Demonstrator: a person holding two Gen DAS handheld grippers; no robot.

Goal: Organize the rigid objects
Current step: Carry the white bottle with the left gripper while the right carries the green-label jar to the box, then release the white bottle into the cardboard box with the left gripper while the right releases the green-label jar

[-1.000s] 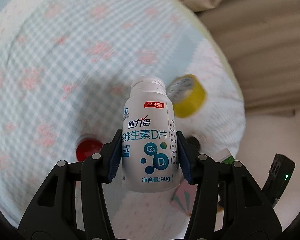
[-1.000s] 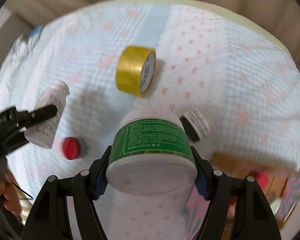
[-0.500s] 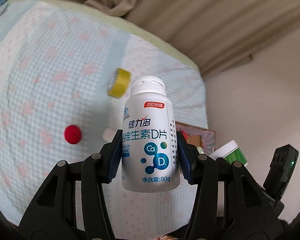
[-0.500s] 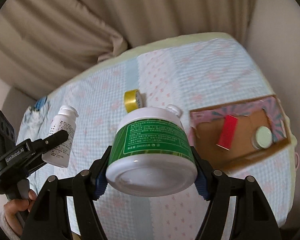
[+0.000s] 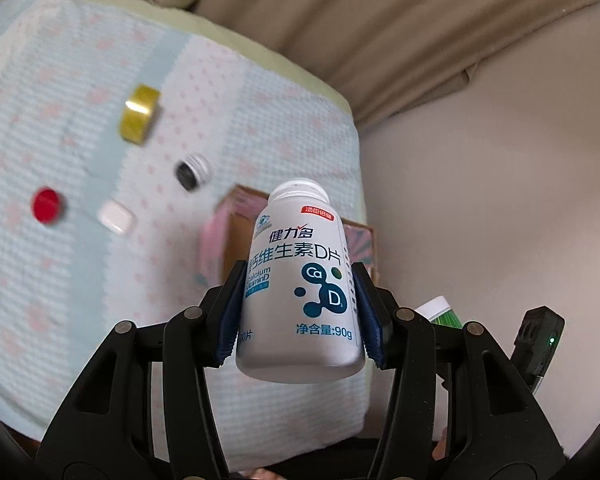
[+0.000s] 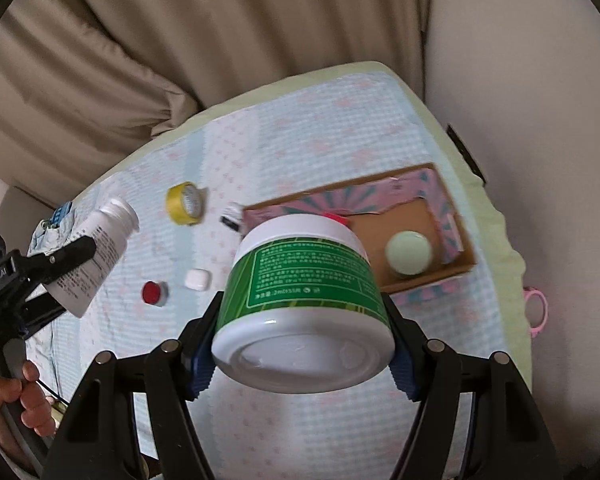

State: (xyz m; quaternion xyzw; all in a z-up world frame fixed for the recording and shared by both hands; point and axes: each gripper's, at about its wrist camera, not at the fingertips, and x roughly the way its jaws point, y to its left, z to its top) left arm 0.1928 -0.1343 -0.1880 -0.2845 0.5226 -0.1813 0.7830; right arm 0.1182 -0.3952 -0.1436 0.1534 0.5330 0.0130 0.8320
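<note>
So both hands have come up off the bed: the left gripper [image 5: 298,312] fingers pinch the white calcium tablet bottle [image 5: 300,280], the right gripper [image 6: 300,344] fingers pinch the green-labelled white tub [image 6: 304,300]. The pink cardboard box [image 6: 456,258] is now in view, probably their drop-off.

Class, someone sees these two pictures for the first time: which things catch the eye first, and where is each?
A white calcium tablet bottle fills the left gripper, and a green-labelled white jar fills the right gripper, both held above the patterned bedspread. Beyond the jar lies an open cardboard box with a pale green lid inside.
</note>
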